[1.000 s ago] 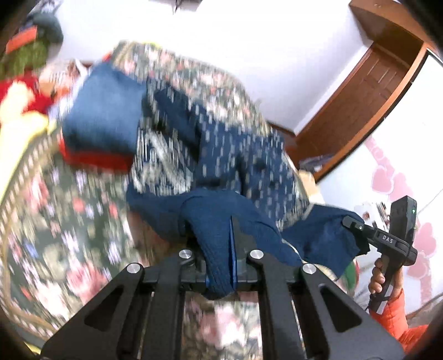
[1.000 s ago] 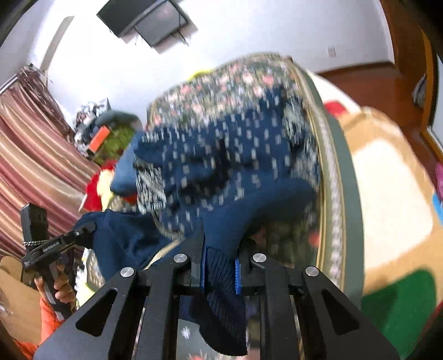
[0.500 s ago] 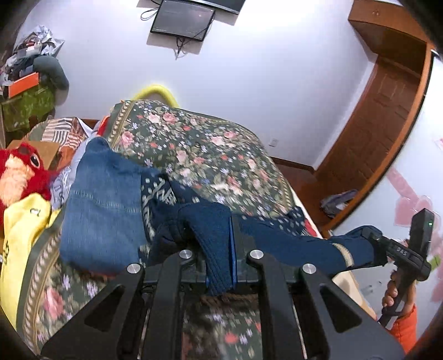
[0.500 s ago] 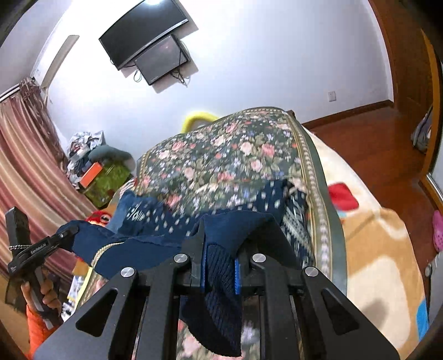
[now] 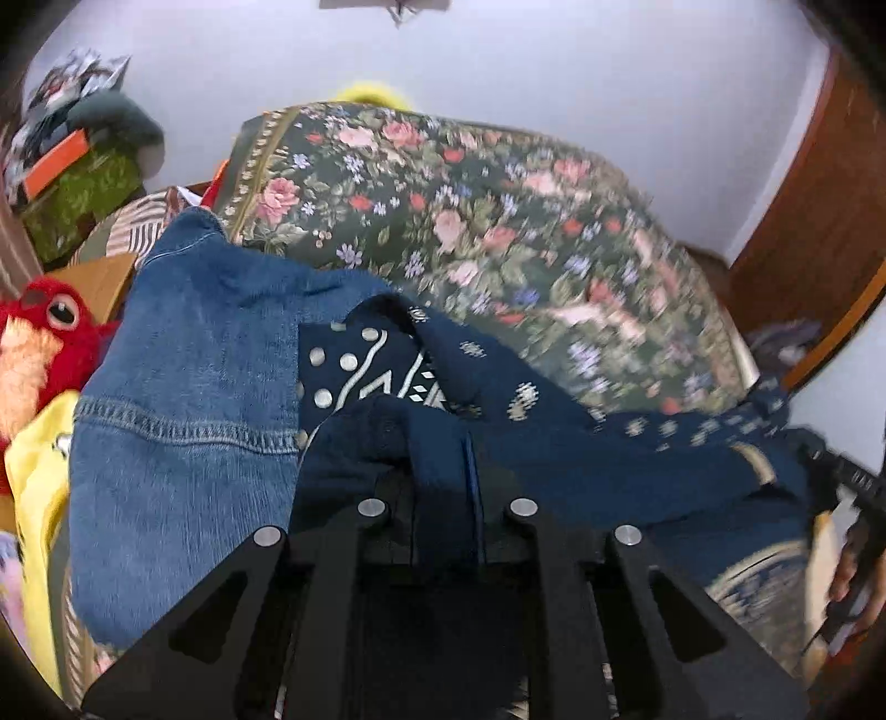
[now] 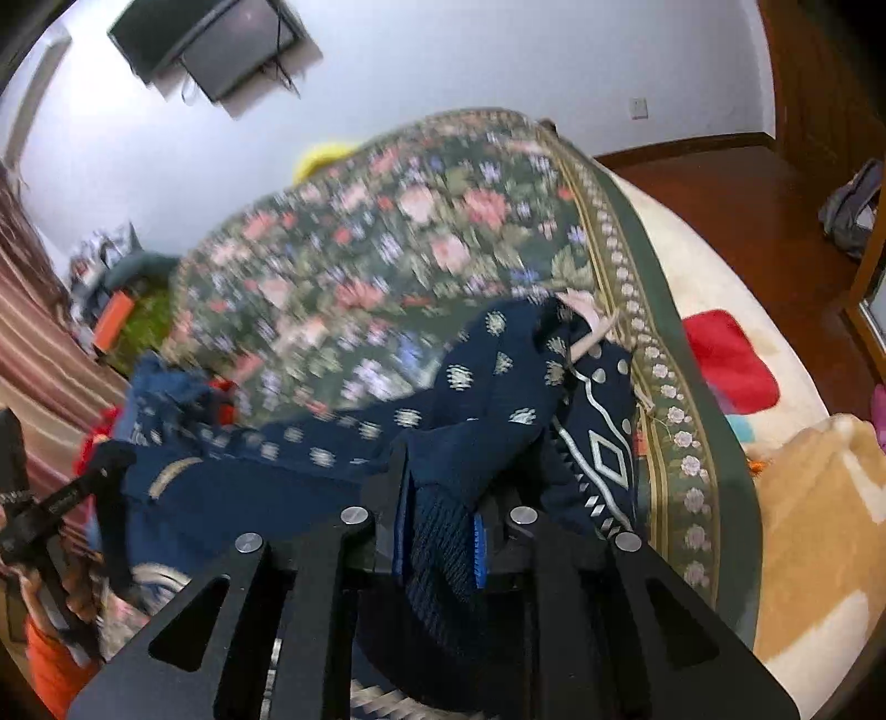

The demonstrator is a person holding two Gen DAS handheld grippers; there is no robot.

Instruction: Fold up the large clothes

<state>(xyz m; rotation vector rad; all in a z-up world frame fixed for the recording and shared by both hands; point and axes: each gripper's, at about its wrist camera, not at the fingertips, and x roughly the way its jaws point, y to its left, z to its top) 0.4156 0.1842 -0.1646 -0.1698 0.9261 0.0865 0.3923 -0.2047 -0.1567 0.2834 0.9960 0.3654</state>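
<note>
Navy patterned sweater (image 5: 554, 443) stretched across the near edge of the floral bedspread (image 5: 487, 221), one ribbed edge pinched in each gripper. Left gripper (image 5: 443, 471) clamped on a navy fold, jaws just eased slightly apart, cloth still between the pads. Right gripper (image 6: 437, 531) likewise closed on ribbed hem, jaws just loosened a little, knit still caught between the blue pads. Seen from the left wrist: folded blue jeans (image 5: 183, 399) at 9 o'clock of the sweater, touching it; red plush toy (image 5: 39, 343) and a yellow garment (image 5: 39, 487) further out at 9. Green box (image 5: 77, 199) at 10 o'clock heaped with clothes and an orange item, contents too blurred to name. From the right wrist: wall television (image 6: 210, 44) at 11 o'clock, red cushion (image 6: 725, 360) at 3.
</note>
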